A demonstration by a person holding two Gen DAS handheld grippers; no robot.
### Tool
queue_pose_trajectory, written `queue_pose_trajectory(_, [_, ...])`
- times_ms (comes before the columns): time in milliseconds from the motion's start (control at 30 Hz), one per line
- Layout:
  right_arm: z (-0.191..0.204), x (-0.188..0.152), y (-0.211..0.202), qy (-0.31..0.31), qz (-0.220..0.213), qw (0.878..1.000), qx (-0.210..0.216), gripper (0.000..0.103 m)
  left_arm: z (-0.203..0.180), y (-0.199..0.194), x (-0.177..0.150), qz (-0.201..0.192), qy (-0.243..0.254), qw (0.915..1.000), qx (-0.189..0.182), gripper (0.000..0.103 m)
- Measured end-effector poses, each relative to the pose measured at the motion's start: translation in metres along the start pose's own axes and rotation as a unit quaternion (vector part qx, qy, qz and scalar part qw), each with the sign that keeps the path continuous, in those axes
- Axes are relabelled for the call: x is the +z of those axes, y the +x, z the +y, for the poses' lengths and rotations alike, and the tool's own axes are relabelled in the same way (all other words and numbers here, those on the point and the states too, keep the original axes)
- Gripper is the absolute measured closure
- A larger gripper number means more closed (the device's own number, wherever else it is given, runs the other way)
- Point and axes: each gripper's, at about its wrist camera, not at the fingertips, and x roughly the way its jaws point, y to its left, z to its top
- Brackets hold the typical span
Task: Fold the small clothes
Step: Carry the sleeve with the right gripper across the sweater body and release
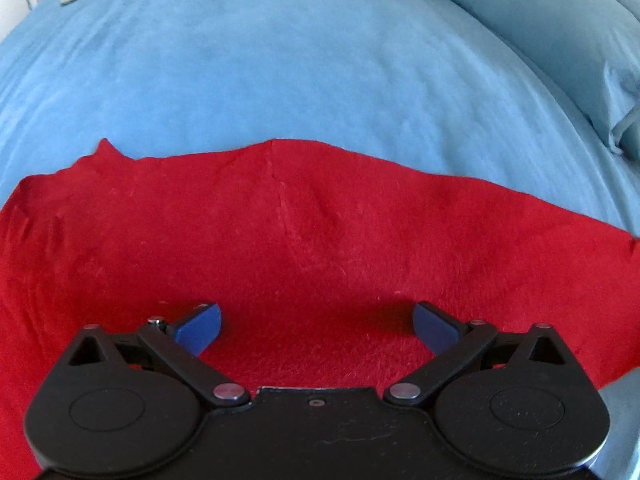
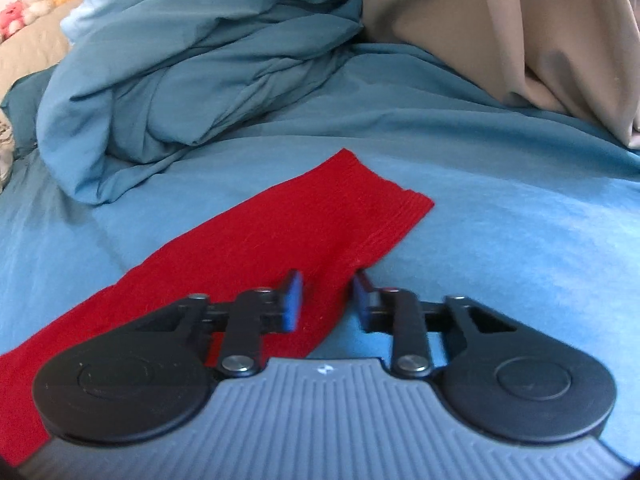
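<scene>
A bunched blue duvet (image 2: 192, 80) sits far left. Your left gripper (image 1: 316, 326) hangs spread wide over the red garment (image 1: 304, 248); your right gripper (image 2: 327, 300), part-spread, straddles its near edge.

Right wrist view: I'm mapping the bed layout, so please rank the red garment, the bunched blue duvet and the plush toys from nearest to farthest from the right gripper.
1. Red garment, its edge between the open right gripper fingers.
2. Bunched blue duvet, beyond, left of centre.
3. Plush toys, far upper left.
</scene>
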Motion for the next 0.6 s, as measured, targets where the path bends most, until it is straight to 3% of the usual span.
queue_pose_trajectory(33, [0.002,0.003,-0.001,-0.001,0.004,1.000,0.004,0.080,0.001,0.000,0.003,0.005,0.005,1.0000,-0.002,0.000])
queue_pose_trajectory(133, [0.011,0.013,-0.017,-0.005,-0.011,1.000,0.023,0.081,0.006,-0.005,0.007,0.016,0.015,0.9997,-0.010,0.000])
queue_pose_trajectory(267, [0.051,0.030,-0.056,-0.046,-0.036,0.994,0.097,0.081,0.033,-0.033,0.012,-0.008,-0.015,0.9994,-0.031,0.000])
queue_pose_trajectory(367, [0.102,0.033,-0.096,-0.101,-0.058,0.977,0.177,0.081,0.061,-0.059,0.019,-0.033,-0.026,0.9989,-0.018,0.000])
queue_pose_trajectory(467, [0.163,0.014,-0.137,-0.172,-0.071,0.943,0.275,0.081,0.096,-0.083,0.018,-0.044,-0.035,0.9983,-0.015,0.000])
queue_pose_trajectory(533, [0.206,-0.016,-0.164,-0.235,-0.078,0.909,0.334,0.081,0.123,-0.096,0.008,-0.042,-0.042,0.9982,-0.010,0.000])
queue_pose_trajectory(600, [0.243,-0.057,-0.179,-0.303,-0.071,0.875,0.372,0.081,0.146,-0.106,-0.004,-0.047,-0.049,0.9974,0.022,0.000])
